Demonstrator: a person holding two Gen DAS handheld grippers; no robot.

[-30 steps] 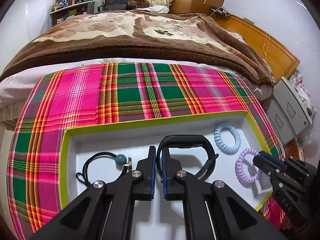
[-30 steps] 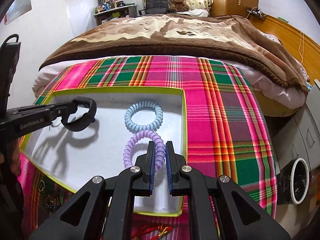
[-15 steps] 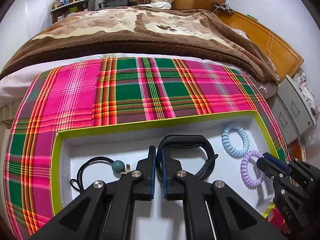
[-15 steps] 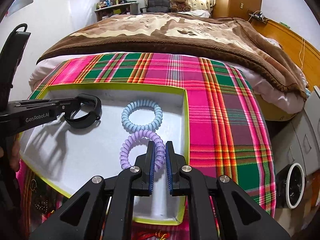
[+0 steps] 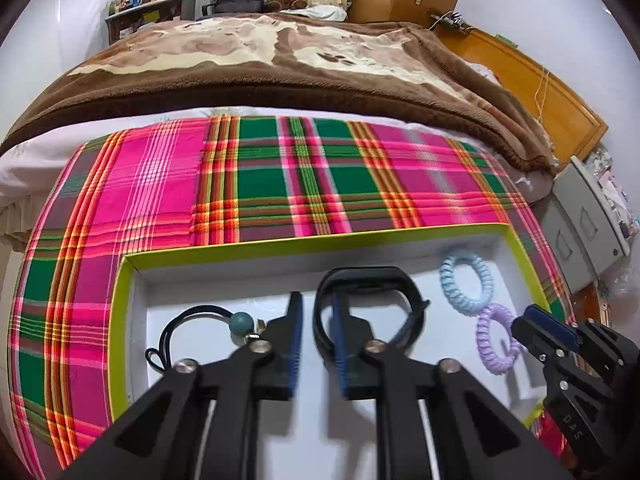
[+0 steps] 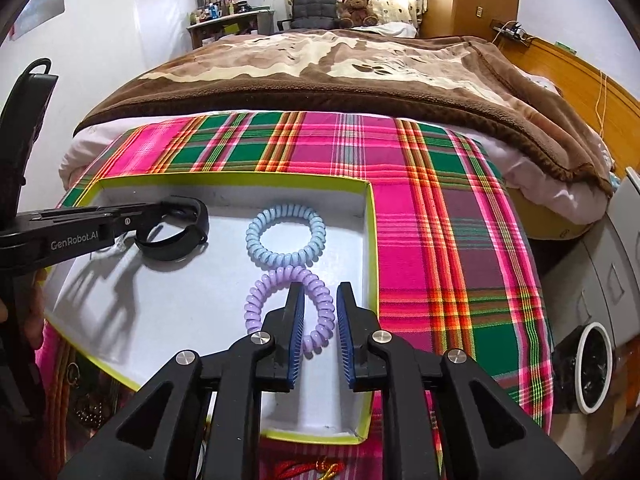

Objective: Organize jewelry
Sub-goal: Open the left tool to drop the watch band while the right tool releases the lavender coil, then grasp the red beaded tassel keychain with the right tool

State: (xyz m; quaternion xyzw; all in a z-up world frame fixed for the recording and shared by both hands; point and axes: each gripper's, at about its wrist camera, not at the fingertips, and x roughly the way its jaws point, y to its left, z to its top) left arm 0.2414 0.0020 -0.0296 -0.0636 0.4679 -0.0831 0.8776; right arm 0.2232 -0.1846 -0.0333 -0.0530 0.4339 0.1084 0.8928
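A white tray with a yellow-green rim (image 5: 320, 240) (image 6: 372, 240) lies on the plaid cloth. In it are a black wristband (image 5: 372, 276) (image 6: 176, 252), a blue coil tie (image 5: 447, 280) (image 6: 256, 240), a purple coil tie (image 5: 482, 336) (image 6: 256, 304) and a black cord with a teal bead (image 5: 241, 322). My left gripper (image 5: 316, 308) (image 6: 160, 216) straddles the wristband's near side; its jaws are opening and the pads stand off the strap. My right gripper (image 6: 320, 300) (image 5: 536, 320) straddles the purple coil's right side. Its jaws are opening too, and the coil rests loose on the tray floor.
The plaid cloth (image 5: 260, 184) covers the bed's near end, with a brown blanket (image 5: 280, 80) beyond. A grey cabinet (image 5: 588, 224) and a white-rimmed bin (image 6: 596, 368) stand to the right. Loose jewellery (image 6: 80, 400) and a red cord (image 6: 312, 468) lie outside the tray's near edge.
Both grippers' jaws have parted: the left let go of the black wristband, the right let go of the purple coil. Neither hand has shifted noticeably.
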